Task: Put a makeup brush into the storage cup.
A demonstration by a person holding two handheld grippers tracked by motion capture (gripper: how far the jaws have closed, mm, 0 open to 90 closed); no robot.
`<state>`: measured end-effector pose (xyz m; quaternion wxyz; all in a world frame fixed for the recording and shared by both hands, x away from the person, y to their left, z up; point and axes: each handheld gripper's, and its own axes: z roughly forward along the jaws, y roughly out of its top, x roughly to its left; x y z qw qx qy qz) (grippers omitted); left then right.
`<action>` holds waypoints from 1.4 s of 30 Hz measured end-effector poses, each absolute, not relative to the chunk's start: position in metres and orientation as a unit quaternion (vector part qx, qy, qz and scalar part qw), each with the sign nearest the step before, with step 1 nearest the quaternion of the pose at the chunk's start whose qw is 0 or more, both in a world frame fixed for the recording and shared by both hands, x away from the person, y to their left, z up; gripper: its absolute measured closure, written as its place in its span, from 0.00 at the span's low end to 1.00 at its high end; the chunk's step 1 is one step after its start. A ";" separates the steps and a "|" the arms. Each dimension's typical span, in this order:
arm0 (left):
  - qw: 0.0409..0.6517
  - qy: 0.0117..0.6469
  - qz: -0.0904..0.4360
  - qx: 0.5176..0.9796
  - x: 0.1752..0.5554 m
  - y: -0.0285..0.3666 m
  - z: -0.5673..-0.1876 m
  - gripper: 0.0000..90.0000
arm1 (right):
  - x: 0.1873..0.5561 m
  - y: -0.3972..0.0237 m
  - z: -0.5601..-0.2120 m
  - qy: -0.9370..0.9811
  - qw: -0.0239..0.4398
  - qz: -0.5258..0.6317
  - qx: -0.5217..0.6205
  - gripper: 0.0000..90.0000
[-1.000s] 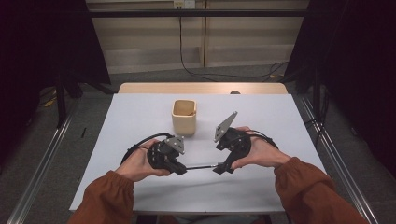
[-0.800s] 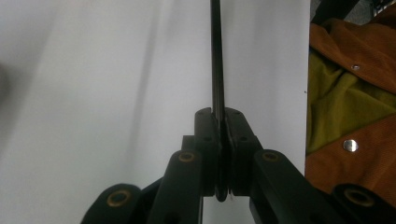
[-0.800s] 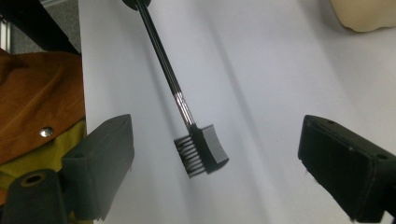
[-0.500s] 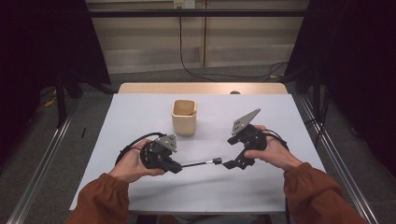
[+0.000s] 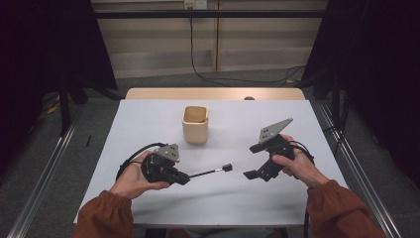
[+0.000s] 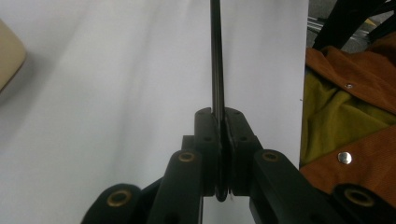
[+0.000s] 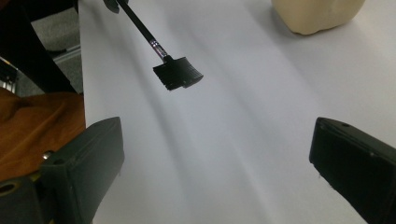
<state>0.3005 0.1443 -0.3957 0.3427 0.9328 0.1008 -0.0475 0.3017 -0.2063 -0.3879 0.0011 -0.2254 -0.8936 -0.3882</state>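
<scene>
Holding a thin black brush [image 5: 210, 172] by its stick, the left gripper [image 5: 182, 178] has its jaws squeezed tight on it.
It points right, low over the white table [image 5: 148, 119], and its small flat head [image 7: 178, 73] hangs in the air between both grippers. On the right, the right gripper [image 5: 256, 160] has just been opening; its jaws are wide apart with nothing between them. Farther back, near the middle, stands a tan cup [image 5: 195, 124].
</scene>
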 end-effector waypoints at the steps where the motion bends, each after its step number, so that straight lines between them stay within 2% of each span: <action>1: 0.346 0.103 -0.047 0.931 0.300 0.146 -0.396 0.95 | 0.300 -0.208 -0.389 -0.891 0.002 -0.393 -0.228 0.03; 17: 0.387 0.121 -0.031 0.914 0.293 0.164 -0.396 0.95 | 0.282 -0.234 -0.403 -0.865 -0.018 -0.433 -0.252 0.03; 42: 0.465 0.148 -0.027 0.872 0.285 0.176 -0.413 0.95 | 0.264 -0.233 -0.415 -0.835 -0.061 -0.478 -0.265 0.04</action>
